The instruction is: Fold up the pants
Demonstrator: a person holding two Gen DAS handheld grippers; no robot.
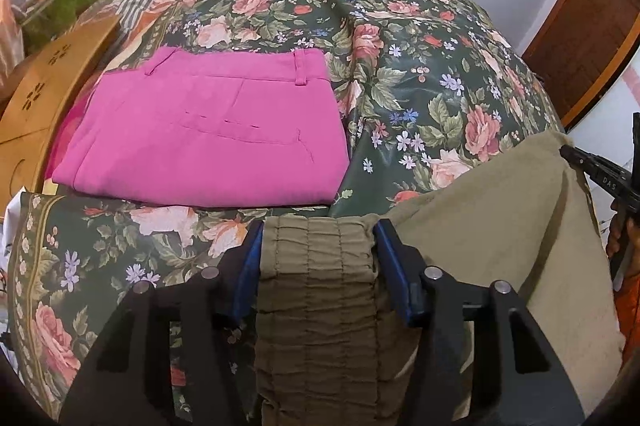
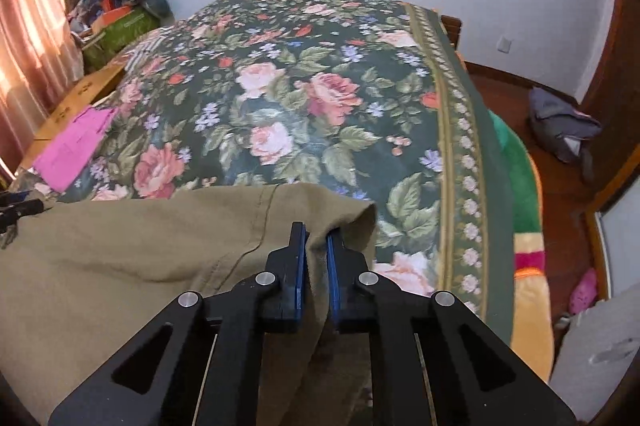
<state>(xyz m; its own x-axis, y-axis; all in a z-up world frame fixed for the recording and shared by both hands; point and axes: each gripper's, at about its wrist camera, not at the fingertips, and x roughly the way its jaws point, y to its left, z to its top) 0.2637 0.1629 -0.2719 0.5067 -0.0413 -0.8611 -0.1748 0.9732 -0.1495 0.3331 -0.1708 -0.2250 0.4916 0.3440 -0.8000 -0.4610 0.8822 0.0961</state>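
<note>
While both tools clamp the olive pants (image 2: 132, 258) over the near edge of the bed, the left tool (image 1: 318, 230) grips the gathered waistband and the right tool (image 2: 317, 240) pinches a hem fold. Ahead of the left tool, folded pink pants (image 1: 208, 130) lie on the floral bedspread (image 2: 304, 106). Far left, a green box (image 2: 124, 30) holds piled clothes beside a pink curtain (image 2: 32, 38).

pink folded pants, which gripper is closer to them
Left. The left gripper, shut on the olive pants, sits just in front of the pink folded pants; the right gripper, shut on those olive pants too, is far off to their right.
</note>
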